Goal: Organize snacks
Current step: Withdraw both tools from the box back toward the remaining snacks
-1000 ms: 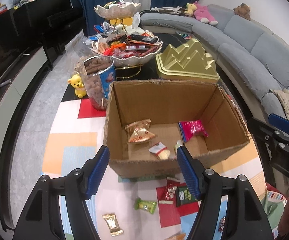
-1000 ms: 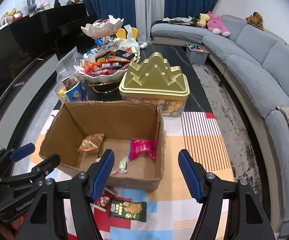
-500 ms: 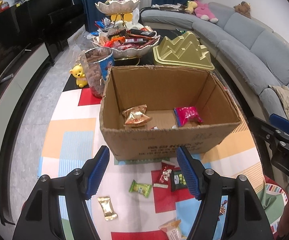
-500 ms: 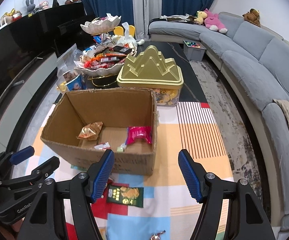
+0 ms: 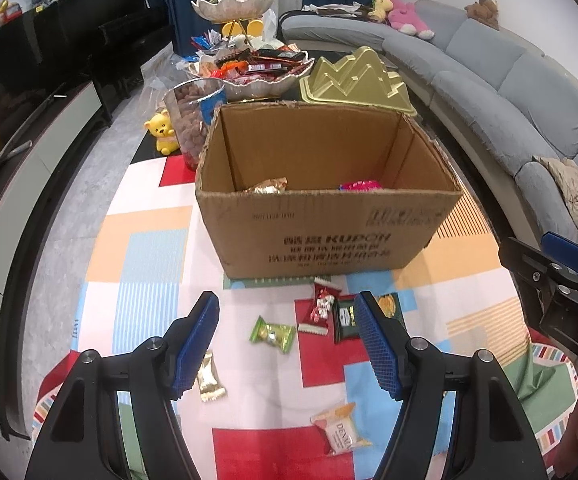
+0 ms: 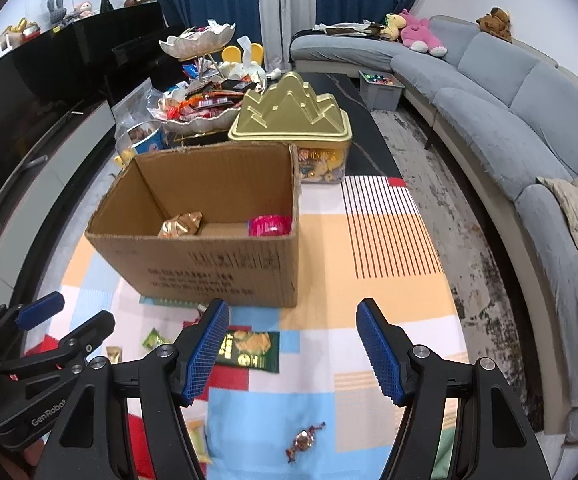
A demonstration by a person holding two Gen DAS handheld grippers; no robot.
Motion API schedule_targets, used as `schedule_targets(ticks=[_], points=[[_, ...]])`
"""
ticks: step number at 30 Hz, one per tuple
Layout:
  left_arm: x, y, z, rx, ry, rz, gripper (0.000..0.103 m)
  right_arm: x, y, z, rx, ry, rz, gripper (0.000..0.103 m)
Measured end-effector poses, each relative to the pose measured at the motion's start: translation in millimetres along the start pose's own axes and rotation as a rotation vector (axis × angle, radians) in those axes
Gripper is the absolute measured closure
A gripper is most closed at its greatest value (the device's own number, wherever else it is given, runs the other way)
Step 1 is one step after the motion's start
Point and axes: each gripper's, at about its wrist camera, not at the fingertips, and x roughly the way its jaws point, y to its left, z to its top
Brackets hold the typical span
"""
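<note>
My left claw: left gripper (image 5: 287, 338) stands wide, nothing between its blue pads, hovering over the mat on the near side of the cardboard box (image 5: 325, 236)
My right claw: right gripper (image 6: 292, 350) also stands wide and empty, near the box's near right corner
Landmark: the cardboard box sits open-topped on the colourful mat (image 5: 145, 248), printed side facing me
Inside the box: a gold packet (image 5: 267, 186) toward the left and a pink packet (image 5: 359, 186) toward the right, both half hidden by the near wall
Just in front of the box: a red wrapped candy (image 5: 321, 306) and a dark green packet (image 6: 249, 350), touching or nearly so
Further out from the box: a green candy (image 5: 273, 334) between my left fingers, a gold wrapper (image 5: 209, 378) beside my left pad, a pale orange pouch (image 5: 339, 428) nearest me
Out from the box's right corner: a brown twist candy (image 6: 303, 442) lying alone under my right claw
Behind the box: a gold mountain-shaped lid (image 6: 291, 110) on a clear tub, a shell-shaped tray (image 5: 249, 76) heaped with snacks, a jar of nuts (image 5: 195, 114) at the left corner
Right of the box, well apart: grey sofa (image 6: 509, 112)
</note>
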Motion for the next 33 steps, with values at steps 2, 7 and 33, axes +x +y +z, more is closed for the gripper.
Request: schedule_targets(ticks=[2, 7, 33], points=[[-1, -1, -7, 0.001, -0.001, 0.005, 0.034, -1, -1, -5, 0.0, 0.005, -0.001, 0.036], [-2, -3, -23, 0.006, 0.008, 0.011, 0.034, -5, -2, -20, -0.001, 0.015, -0.005, 0.036], [9, -25, -86, 0.013, 0.056, 0.009, 0.034, 6, -14, -84, 0.018, 0.086, -0.021, 0.036]])
